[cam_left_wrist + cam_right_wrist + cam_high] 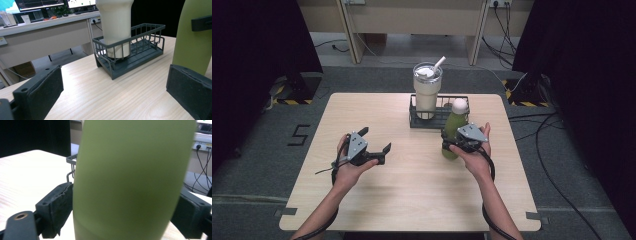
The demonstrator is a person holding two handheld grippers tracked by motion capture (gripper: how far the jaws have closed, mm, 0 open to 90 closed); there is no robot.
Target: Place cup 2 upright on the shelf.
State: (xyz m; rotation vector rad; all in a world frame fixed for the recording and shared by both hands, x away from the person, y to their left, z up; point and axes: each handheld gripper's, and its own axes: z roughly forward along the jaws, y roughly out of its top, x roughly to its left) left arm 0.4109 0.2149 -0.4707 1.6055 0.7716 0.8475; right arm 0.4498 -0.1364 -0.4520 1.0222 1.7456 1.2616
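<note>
1. Bottle (454,126): green body, white cap, upright just in front of the wire basket (415,120), outside it; whether its base is on the table (412,185) cannot be told.
2. The right gripper (460,141) has its jaws clamped on the bottle's sides.
3. The basket already holds a tumbler (427,90) at its left end; the right compartment is free.
4. The left gripper (374,145) hovers with jaws apart, empty.
5. Judged remaining: lift the bottle into the free compartment, then release.

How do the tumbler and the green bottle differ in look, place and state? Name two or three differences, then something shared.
The tumbler is cream with a straw; the green bottle has a white cap. The tumbler stands in the wire basket; the bottle is outside it. The right gripper grips the bottle; the tumbler stands free. Both are upright.
</note>
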